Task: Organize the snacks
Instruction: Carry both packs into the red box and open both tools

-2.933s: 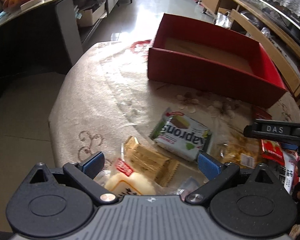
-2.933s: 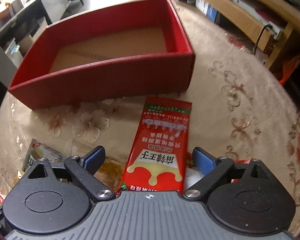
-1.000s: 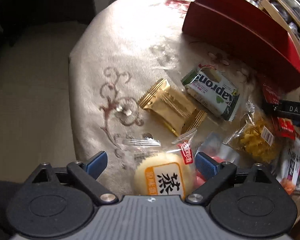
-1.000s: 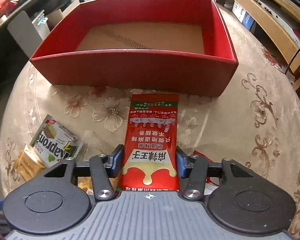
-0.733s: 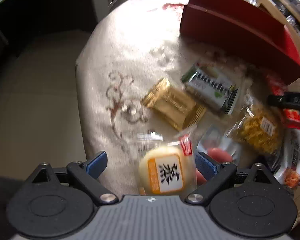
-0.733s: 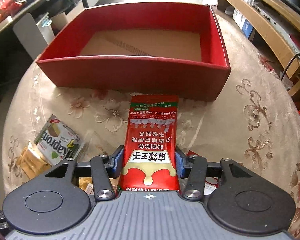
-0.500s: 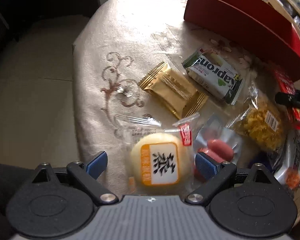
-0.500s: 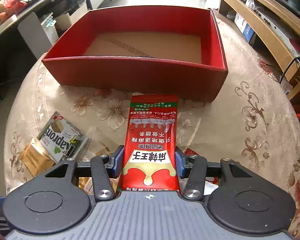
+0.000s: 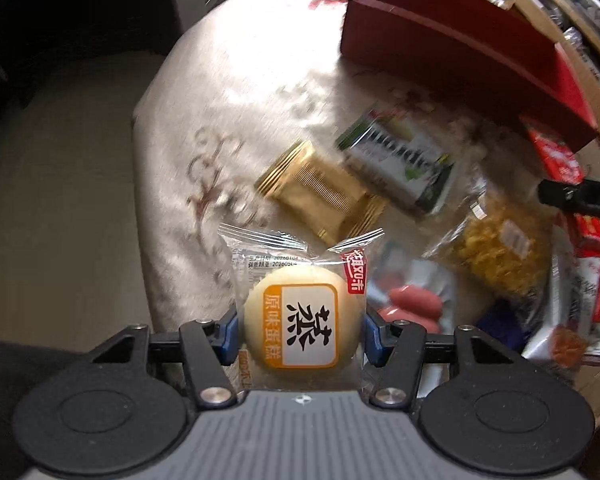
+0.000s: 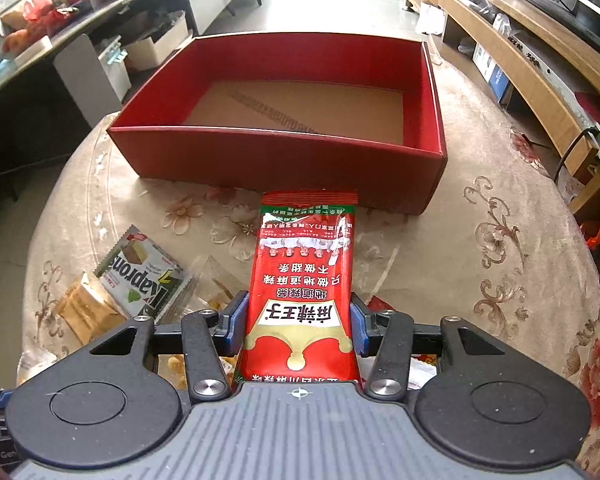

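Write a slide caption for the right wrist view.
Right gripper clamps a red snack packet before the empty red box on the table.

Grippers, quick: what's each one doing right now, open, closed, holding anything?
Left gripper: jaws have just closed on the cake.
Right gripper: shut on the red packet.

The clear wrapper of the round steamed cake [image 9: 300, 326] bears a large black "蒸" on a white panel, with "原味蛋糕" in white on the orange edge beside it and a printed date, "20260504", near the top seal. The green-and-white wafer packet [image 10: 142, 276] reads "Kaprons". The long red spicy-strip packet [image 10: 302, 292] shows "麻辣王子" in white, seen upside down.
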{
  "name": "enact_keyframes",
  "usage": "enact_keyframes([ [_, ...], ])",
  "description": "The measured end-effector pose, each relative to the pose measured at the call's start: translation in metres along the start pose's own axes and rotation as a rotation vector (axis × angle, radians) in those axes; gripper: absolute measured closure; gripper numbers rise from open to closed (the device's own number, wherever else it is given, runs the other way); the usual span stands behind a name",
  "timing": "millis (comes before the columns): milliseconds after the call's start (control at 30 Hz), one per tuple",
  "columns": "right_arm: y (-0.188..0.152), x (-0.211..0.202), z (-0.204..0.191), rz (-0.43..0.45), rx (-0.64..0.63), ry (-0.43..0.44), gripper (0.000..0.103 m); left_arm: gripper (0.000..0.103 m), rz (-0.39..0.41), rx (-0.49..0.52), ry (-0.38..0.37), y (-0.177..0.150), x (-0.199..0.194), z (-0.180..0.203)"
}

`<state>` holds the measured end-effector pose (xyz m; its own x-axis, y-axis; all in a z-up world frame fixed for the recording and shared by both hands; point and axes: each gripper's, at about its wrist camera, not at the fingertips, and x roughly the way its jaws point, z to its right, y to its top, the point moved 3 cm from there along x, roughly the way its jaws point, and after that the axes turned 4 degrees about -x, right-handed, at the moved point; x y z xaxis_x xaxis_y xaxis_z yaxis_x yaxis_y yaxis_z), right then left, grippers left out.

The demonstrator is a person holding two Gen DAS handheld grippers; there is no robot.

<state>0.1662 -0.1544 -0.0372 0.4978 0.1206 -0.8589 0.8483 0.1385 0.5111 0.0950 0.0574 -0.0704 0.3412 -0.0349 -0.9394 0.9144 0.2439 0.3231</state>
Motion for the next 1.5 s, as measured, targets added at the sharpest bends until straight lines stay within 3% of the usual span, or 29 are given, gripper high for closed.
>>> enact_keyframes([
  [433, 0.017, -0.015, -0.001, 0.055, 0.033, 0.035, 0.046, 0.05, 0.169, 0.046, -0.107, 0.072, -0.022, 0.049],
  [833, 0.059, -0.014, 0.013, 0.134, 0.113, 0.038, 0.046, 0.05, 0.238, 0.061, -0.159, 0.144, -0.019, 0.097],
  [1233, 0.106, 0.024, 0.027, 0.145, 0.13, 0.006, 0.046, 0.05, 0.302, 0.075, -0.137, 0.21, 0.007, 0.13],
  [1500, 0.119, 0.058, 0.027, 0.13, 0.117, 0.019, 0.046, 0.05, 0.262, 0.089, -0.083, 0.227, 0.045, 0.138],
])
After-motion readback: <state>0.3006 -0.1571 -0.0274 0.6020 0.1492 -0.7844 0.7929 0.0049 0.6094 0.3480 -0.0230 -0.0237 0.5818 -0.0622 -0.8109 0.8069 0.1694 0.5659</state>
